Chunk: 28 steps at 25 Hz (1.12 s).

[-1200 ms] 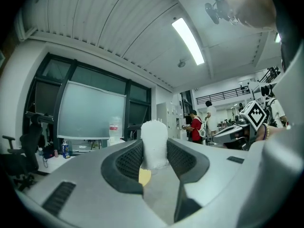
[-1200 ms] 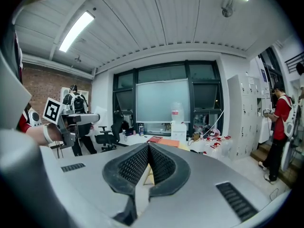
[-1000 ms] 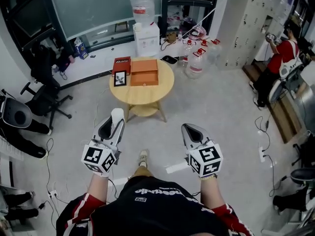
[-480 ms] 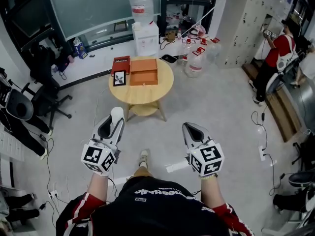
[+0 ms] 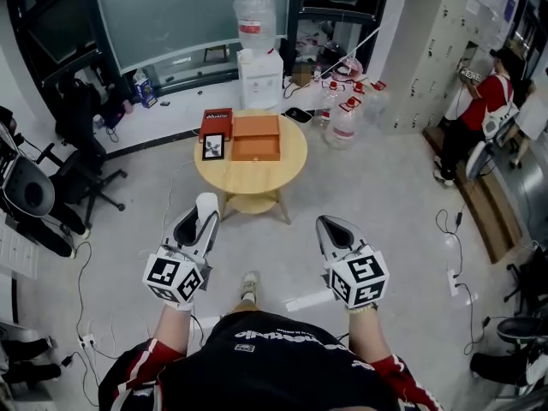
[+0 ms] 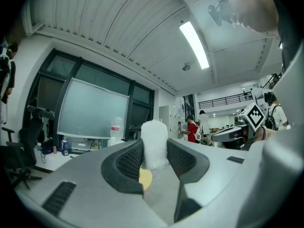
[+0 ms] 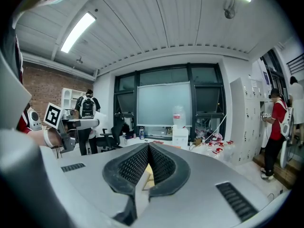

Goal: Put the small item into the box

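My left gripper is shut on a small white cylindrical item, which stands upright between the dark ribbed pads in the left gripper view, white item. My right gripper is shut with nothing in it; in the right gripper view its pads meet at the tip. An orange box lies on a round wooden table well ahead of both grippers. Both grippers hang over the floor, short of the table.
A red box and a small framed picture share the table. Behind it stand a water dispenser and water jugs. Office chairs sit at left, a person in red at right, cables on the floor.
The head view has shifted a little, so the table sits lower in the picture. Both grippers keep their pose and the white item stays in the left one.
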Motion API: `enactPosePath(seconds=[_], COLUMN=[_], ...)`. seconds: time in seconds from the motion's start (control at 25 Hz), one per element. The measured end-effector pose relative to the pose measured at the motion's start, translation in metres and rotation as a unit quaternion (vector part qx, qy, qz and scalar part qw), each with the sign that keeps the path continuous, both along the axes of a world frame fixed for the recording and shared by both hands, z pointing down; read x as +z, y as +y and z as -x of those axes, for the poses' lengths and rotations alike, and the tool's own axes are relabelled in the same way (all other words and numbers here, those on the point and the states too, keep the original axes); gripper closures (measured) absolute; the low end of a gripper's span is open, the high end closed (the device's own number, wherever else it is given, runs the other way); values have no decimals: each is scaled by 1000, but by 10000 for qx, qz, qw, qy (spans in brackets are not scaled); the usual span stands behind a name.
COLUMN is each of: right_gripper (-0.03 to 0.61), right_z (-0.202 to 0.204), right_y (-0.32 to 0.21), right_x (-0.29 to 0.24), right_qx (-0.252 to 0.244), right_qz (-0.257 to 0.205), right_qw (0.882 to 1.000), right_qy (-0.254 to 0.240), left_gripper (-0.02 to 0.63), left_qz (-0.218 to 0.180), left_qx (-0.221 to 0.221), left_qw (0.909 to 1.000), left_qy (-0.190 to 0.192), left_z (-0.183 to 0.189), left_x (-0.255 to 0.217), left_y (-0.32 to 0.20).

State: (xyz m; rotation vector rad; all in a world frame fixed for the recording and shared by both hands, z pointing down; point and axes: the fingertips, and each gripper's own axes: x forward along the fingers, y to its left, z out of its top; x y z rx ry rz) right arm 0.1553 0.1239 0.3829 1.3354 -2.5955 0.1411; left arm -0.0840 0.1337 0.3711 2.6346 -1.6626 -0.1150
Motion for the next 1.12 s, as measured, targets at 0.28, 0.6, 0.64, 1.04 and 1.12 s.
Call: enactPosePath(seconds=[0.28,0.6,0.64,1.04,1.12], right_gripper=[554,554,553,554,554], right_z=[11,9,8,30,32], right_y=[-17,-41,-44,-90,-101], right_x=[-10,-12,-13,-16,-19], right_qx=[-11,169,174,73,70], right_qz=[-41,-39,-36,-35,-48], right_qw=[10000,9998,9998,10000,10000], right_qy=[18,-52,-52,6,-9], left_gripper=[449,449,449,449,449], left_qz=[61,130,130,219,212], left_qx=[13,176,177,159,165], left_qw=[9999,9997,9996,9994,9994], left_qy=[113,143,149,205,231], left_z=[10,9,9,27,29], left_x=[-1,4,3,6,5], left_y=[-17,-43,-47,-91,-102])
